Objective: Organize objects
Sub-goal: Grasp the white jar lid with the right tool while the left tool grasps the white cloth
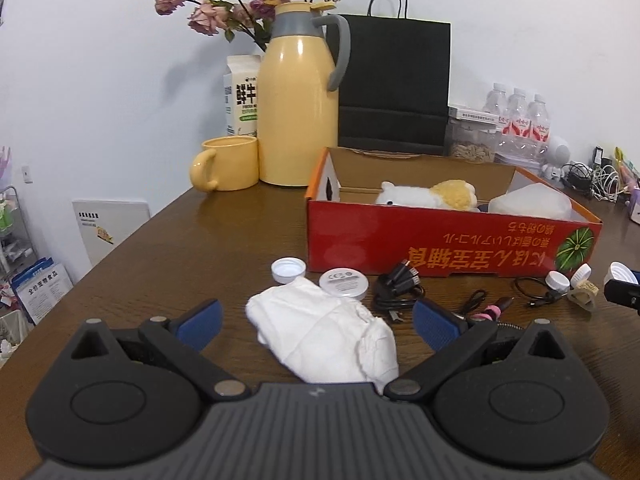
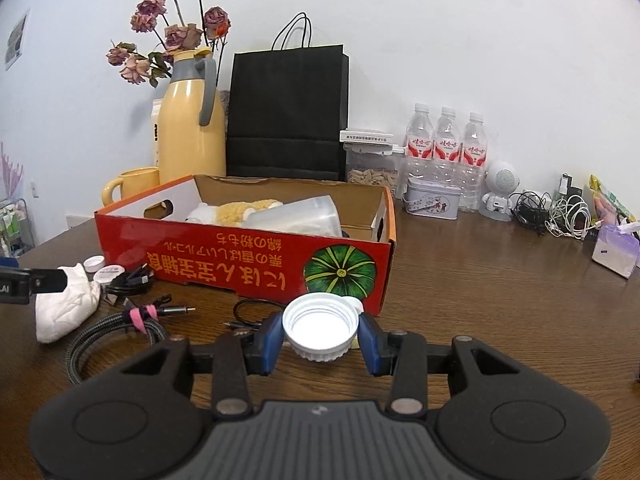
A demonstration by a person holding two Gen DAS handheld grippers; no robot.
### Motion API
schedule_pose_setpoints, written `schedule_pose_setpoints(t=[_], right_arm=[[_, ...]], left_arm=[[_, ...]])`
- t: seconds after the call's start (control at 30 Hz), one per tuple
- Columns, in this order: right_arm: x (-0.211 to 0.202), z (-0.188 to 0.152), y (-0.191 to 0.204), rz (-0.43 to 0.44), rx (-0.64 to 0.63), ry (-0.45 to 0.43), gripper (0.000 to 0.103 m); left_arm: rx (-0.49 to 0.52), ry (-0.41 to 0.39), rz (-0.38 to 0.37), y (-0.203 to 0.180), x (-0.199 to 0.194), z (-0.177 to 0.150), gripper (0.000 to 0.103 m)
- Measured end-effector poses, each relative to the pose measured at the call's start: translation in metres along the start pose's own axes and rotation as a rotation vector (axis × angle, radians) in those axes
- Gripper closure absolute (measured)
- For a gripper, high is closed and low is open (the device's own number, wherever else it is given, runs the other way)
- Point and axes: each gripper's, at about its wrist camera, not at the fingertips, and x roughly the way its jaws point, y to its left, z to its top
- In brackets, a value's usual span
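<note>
Right tool point(image 2: 320, 340) clamps a white cap point(image 2: 319, 330) just above the table point(image 2: 500, 300), in front of the red box point(image 2: 256, 258). Left tool point(image 1: 316, 320) gapes wide around a crumpled white cloth point(image 1: 324, 332) lying on the table.

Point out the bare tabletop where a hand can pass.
Bare wood lies left of the red box, before the yellow mug, and right of the box toward the tissue pack. Crowded: the box's front, with white cloth, cables and caps.
</note>
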Motion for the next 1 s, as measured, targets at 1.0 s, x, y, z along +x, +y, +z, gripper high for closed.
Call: schedule_pose_setpoints(t=[1.0], right_arm=[[-0.006, 0.0, -0.002, 0.021, 0.006, -0.022, 0.064]], left_arm=[[0.043, 0.184, 0.096, -0.019, 0.045, -0.005, 0.0]])
